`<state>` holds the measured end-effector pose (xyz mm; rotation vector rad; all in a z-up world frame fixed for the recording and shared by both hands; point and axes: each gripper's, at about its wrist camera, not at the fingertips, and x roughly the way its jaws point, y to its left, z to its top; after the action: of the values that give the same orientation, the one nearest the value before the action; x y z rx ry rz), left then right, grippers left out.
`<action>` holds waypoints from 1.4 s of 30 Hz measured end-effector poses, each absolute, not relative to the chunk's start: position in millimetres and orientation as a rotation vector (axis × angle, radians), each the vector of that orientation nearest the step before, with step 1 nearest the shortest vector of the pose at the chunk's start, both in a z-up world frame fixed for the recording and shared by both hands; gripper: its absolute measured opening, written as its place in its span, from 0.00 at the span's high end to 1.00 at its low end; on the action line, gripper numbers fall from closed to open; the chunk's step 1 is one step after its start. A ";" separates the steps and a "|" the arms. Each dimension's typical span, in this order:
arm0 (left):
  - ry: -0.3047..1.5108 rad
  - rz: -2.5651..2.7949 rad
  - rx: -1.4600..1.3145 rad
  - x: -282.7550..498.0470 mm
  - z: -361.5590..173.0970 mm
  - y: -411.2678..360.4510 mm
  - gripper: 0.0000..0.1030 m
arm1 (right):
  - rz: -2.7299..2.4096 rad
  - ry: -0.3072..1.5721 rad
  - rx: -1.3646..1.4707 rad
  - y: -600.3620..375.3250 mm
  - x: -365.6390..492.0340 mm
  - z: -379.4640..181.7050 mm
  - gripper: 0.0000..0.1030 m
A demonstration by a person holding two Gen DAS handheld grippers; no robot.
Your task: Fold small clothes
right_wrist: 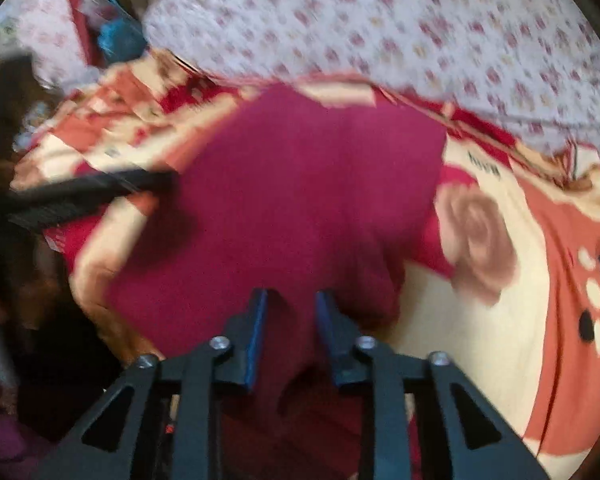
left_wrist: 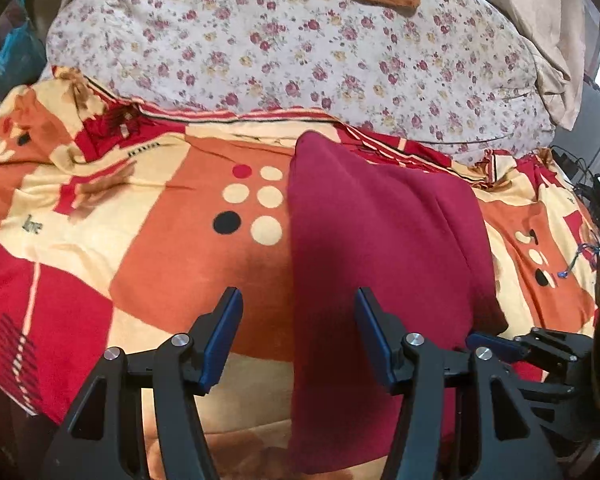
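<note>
Left claw (left_wrist: 298, 336): jaws wide apart, nothing between them, hovering over the near left edge of the maroon garment (left_wrist: 380, 240). Right claw (right_wrist: 290, 334): jaws partly closed with a bunch of maroon cloth between the blue pads (right_wrist: 256, 336); looks clamped on the near hem, though blur and a visible gap leave grip firmness uncertain. In the left wrist view, same claw visible low at the right, tip touching the garment's near right corner.

Garment: lies on the patterned blanket (left_wrist: 120, 240) on the bed, long axis running away from the claws, already narrowed into a strip with a lengthwise crease on the right. Far end stops near the floral quilt (left_wrist: 300, 60).

Judged step: take both near corners, carry the near end over to the far end, halving the strip.

How to do it well:
- Drop left claw onto the near left corner, matching the right claw's depth along the hem; bite both layers, not just the top one.
- Close fully before lifting; soft knit slips from a shallow pinch.
- Lift both sides level, keep hem taut between the claws to avoid a sagging middle.
- Travel forward low, lay hem square on the far edge, then release together.

Risks: uneven bite skews the fold; blanket pile may drag the underside and wrinkle it; lifting high may unfold the lengthwise crease.
</note>
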<state>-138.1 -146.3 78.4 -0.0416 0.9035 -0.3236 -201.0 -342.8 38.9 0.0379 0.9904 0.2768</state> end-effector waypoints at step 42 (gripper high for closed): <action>0.702 -0.226 0.039 -160.0 120.7 -149.7 0.64 | -0.024 0.748 0.047 -338.2 -207.7 108.1 0.28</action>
<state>-160.0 -149.7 120.7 0.0390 0.7019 -0.2257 -207.7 -338.2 108.1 0.0469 0.7481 -0.0239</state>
